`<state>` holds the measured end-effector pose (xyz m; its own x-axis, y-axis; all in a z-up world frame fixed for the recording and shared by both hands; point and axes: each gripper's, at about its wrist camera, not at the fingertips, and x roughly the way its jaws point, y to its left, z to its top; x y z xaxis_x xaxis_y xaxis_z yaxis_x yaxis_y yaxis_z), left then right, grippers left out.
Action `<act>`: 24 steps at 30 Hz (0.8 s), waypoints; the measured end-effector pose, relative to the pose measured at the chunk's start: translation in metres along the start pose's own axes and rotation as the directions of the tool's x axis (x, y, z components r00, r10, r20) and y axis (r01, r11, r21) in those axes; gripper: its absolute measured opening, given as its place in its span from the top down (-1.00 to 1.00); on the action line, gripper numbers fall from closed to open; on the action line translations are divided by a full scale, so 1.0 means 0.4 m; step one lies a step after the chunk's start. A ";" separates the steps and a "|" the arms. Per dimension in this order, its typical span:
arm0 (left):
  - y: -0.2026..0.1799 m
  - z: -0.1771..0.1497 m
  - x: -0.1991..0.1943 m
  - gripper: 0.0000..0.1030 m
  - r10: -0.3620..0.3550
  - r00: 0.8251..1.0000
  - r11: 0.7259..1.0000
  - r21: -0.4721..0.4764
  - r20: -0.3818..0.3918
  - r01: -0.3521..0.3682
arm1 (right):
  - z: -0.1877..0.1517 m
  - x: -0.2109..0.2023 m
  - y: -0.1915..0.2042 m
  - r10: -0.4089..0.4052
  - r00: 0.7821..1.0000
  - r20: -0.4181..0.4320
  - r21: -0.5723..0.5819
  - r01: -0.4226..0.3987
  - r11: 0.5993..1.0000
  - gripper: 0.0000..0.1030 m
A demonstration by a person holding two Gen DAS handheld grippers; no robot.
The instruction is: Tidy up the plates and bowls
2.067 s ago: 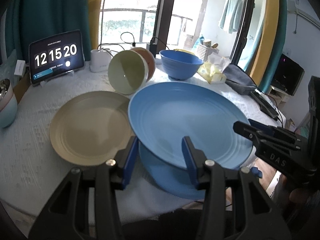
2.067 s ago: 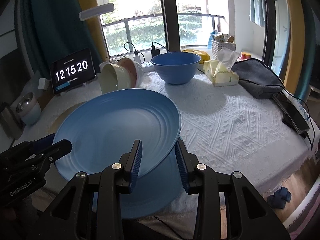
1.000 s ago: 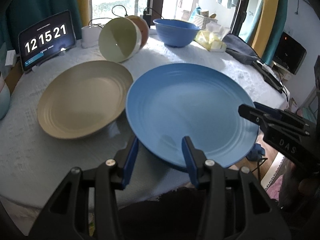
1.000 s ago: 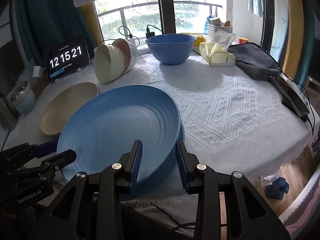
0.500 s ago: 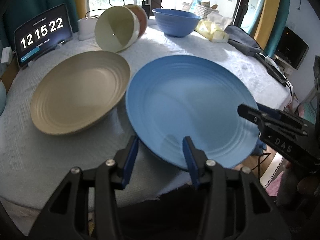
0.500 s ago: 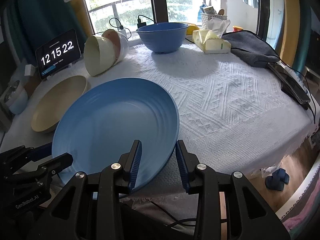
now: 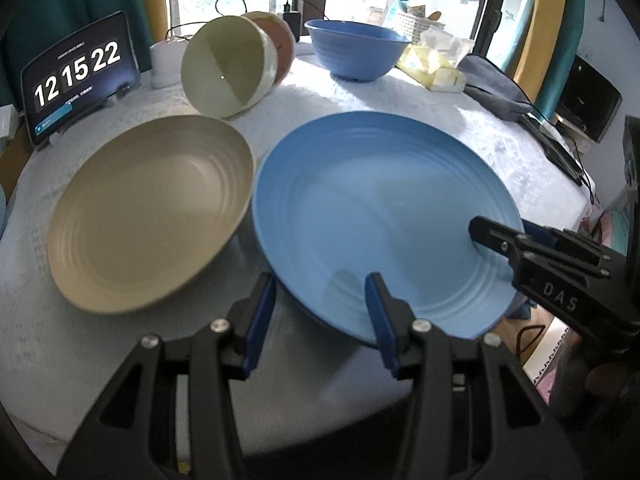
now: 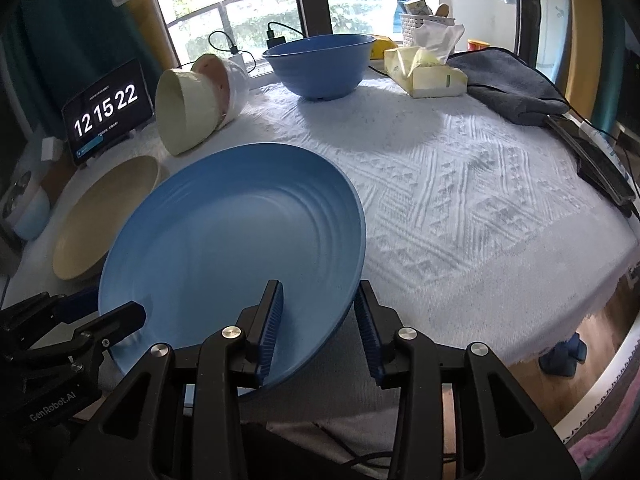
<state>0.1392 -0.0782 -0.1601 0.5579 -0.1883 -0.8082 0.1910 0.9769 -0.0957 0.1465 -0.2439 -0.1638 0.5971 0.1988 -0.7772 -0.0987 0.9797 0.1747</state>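
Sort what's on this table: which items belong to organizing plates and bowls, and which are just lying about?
Job:
- blue plate
- beige plate
- blue bowl
- tipped nested bowls

Lying about:
- clock tablet
- tissue box
- grey cloth

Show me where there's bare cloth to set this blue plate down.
The widest bare cloth lies between the blue plate, the blue bowl, the tissue box and the phone. The other side is crowded: beige plate, tipped bowls, clock.
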 end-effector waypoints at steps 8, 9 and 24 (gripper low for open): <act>0.000 0.052 0.039 0.07 0.003 1.000 1.000 -0.001 -0.005 -0.003 | 0.053 0.042 -0.017 0.001 1.000 -0.006 0.003 -0.001 1.000 0.22; 0.000 0.059 0.045 0.08 0.003 1.000 1.000 -0.002 -0.005 -0.003 | 0.060 0.048 -0.019 0.000 1.000 -0.007 0.003 0.000 1.000 0.22; -0.007 0.100 0.077 0.05 0.002 1.000 1.000 0.012 -0.011 -0.002 | 0.105 0.091 -0.044 -0.008 1.000 -0.019 0.023 0.008 1.000 0.22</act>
<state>0.1881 -0.0907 -0.1616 0.5492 -0.1850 -0.8150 0.1999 0.9760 -0.0868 0.2034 -0.2553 -0.1696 0.5827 0.1918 -0.7897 -0.0756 0.9803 0.1823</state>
